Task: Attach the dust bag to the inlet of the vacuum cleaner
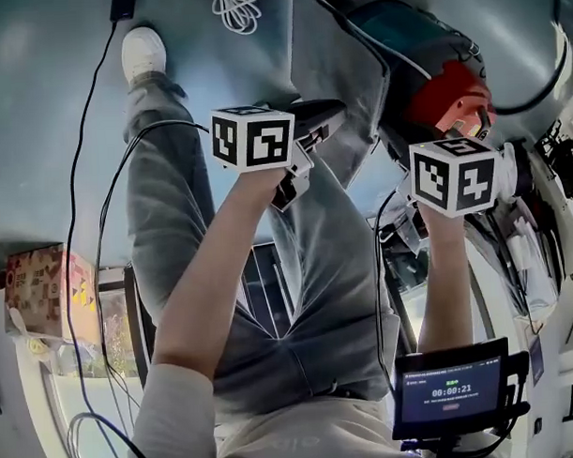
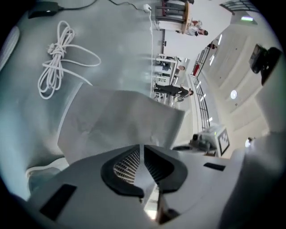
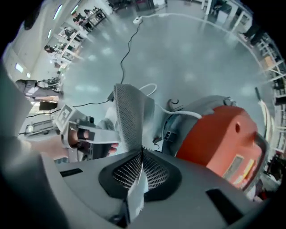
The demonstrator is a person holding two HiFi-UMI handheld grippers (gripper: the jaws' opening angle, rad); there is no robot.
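Note:
A grey fabric dust bag (image 1: 343,90) hangs between my two grippers above the floor. My left gripper (image 1: 309,130) is shut on one edge of it; in the left gripper view the bag (image 2: 120,120) spreads out as a wide sheet beyond the closed jaws of that gripper (image 2: 142,150). My right gripper (image 1: 439,157) is shut on another edge of the bag (image 3: 129,114), pinched at the gripper (image 3: 142,154). The red and grey vacuum cleaner (image 1: 446,86) lies just beyond and right of the bag (image 3: 223,134). I cannot see its inlet.
A coiled white cable (image 2: 56,58) lies on the floor beyond the bag. Black cables (image 1: 88,183) run along the floor at left, near a cardboard box (image 1: 45,293). The person's legs and shoe (image 1: 142,52) are below. A small screen (image 1: 450,387) sits at lower right.

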